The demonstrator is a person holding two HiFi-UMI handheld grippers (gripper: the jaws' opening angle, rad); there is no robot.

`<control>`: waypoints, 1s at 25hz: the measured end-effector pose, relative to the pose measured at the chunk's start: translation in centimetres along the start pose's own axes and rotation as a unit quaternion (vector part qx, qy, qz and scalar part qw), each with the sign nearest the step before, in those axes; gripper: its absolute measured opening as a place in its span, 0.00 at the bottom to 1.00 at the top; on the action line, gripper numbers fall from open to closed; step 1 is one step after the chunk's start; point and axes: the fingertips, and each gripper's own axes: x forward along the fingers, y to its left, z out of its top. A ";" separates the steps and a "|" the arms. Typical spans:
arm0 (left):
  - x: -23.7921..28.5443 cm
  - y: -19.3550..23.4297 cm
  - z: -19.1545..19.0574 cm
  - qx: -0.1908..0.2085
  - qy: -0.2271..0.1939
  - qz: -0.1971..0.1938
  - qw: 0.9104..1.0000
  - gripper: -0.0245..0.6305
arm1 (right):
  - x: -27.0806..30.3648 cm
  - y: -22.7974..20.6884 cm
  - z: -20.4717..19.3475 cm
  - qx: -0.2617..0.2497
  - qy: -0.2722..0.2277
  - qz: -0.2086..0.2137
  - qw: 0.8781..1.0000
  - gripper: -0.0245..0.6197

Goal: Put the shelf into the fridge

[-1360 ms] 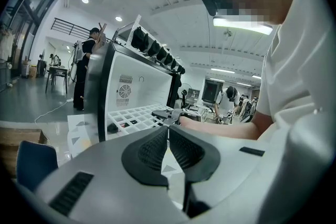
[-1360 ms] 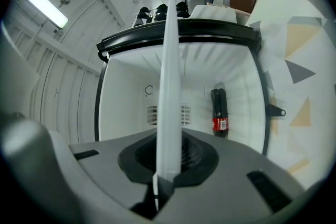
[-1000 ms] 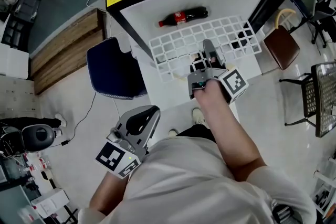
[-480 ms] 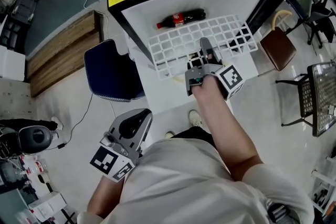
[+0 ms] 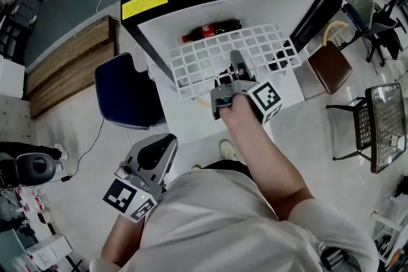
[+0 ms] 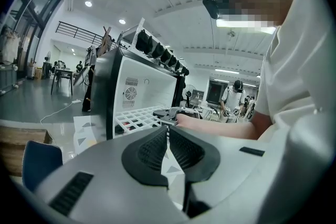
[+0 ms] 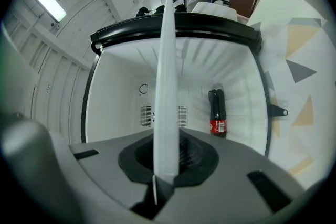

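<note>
A white wire-grid shelf is held level at the mouth of the open fridge, its far half inside the white cavity. My right gripper is shut on the shelf's near edge; in the right gripper view the shelf runs edge-on between the pads into the fridge. A dark cola bottle with a red label lies on the fridge floor, also seen as the bottle beside the shelf. My left gripper hangs low by the person's side, shut with nothing in it; its jaws meet.
The black fridge door stands open at the right. A dark blue chair seat is left of the fridge, a brown chair to the right. A wooden platform lies far left, a mesh table far right.
The right gripper and shelf have shifted a little up and left in the head view, slightly deeper toward the fridge. The left gripper stayed low at the side.
</note>
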 end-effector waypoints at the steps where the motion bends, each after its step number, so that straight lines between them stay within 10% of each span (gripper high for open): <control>1: 0.3 0.0 0.1 0.000 0.000 0.001 1.000 0.08 | 0.3 0.0 0.0 0.000 0.001 -0.001 1.000 0.09; 25: 2.2 1.3 0.8 -0.013 -0.001 0.060 0.998 0.08 | 10.3 -0.5 -0.3 0.008 0.019 -0.004 1.000 0.08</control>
